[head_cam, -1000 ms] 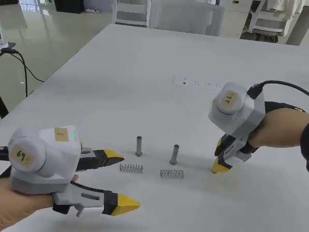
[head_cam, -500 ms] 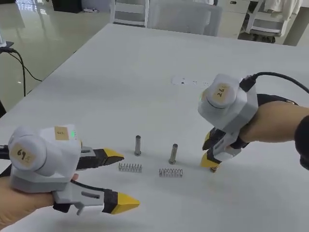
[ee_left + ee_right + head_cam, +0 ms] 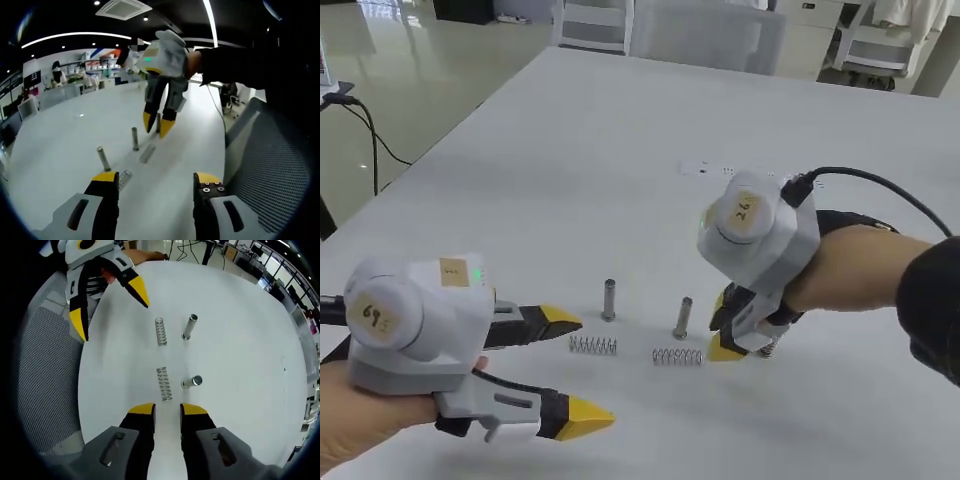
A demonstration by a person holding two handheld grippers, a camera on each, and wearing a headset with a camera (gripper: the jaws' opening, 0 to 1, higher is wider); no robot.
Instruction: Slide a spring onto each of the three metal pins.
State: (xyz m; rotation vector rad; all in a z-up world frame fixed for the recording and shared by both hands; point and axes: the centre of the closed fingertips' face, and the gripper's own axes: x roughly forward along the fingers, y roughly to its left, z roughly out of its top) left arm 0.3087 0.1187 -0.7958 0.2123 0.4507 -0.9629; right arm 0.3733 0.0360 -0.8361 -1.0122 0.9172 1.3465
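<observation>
Yellow-tipped jaws of the left gripper (image 3: pixel 156 176) stand wide apart with nothing between them. Beyond them on the white table (image 3: pixel 620 180) lie two loose springs. The near spring (image 3: pixel 125 177) is just past the left jaw's tip, and the far spring (image 3: pixel 147 153) is further ahead. A bare metal pin stands upright close to each, the near pin (image 3: pixel 103 158) and the far pin (image 3: pixel 134 138).

The right gripper (image 3: pixel 167 410) points down at the table, its jaws a narrow gap apart and clamped on nothing. In its own view the far spring lies just ahead of its left jaw, and the far pin is just ahead of its right jaw.

In the head view an upright spring (image 3: pixel 768 345) stands just behind this gripper's tips. It is too small to tell whether a pin is inside it.
</observation>
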